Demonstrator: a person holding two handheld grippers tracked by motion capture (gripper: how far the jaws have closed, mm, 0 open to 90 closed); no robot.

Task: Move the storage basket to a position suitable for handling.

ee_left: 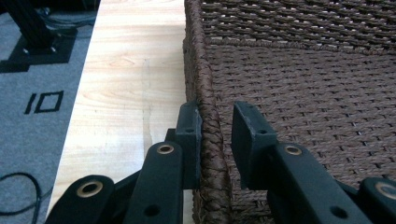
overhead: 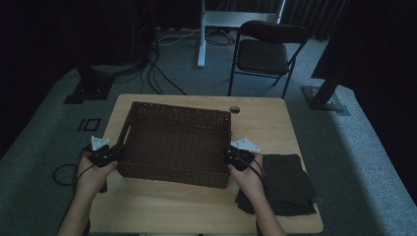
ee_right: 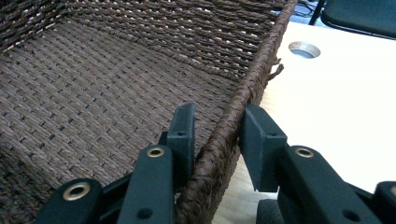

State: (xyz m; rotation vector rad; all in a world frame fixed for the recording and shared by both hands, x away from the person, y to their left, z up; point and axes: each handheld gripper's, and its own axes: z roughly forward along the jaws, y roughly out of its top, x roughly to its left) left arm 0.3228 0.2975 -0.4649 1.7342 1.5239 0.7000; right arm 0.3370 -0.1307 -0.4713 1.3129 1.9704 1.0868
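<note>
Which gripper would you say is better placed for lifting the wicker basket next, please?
Neither alone, probably: the left gripper straddles the basket rim at its left wall, the right gripper straddles the right wall. Both jaws sit shut on the rim, so a two-handed lift looks best.

A brown wicker basket (overhead: 174, 142) is sitting on the wooden worktop (overhead: 172, 206). The left claw (overhead: 112, 153) is gripping its left rim, the right claw (overhead: 231, 156) its right rim. Dark folded cloths (overhead: 287, 184) are lying just right of the right hand (overhead: 248, 178).
</note>
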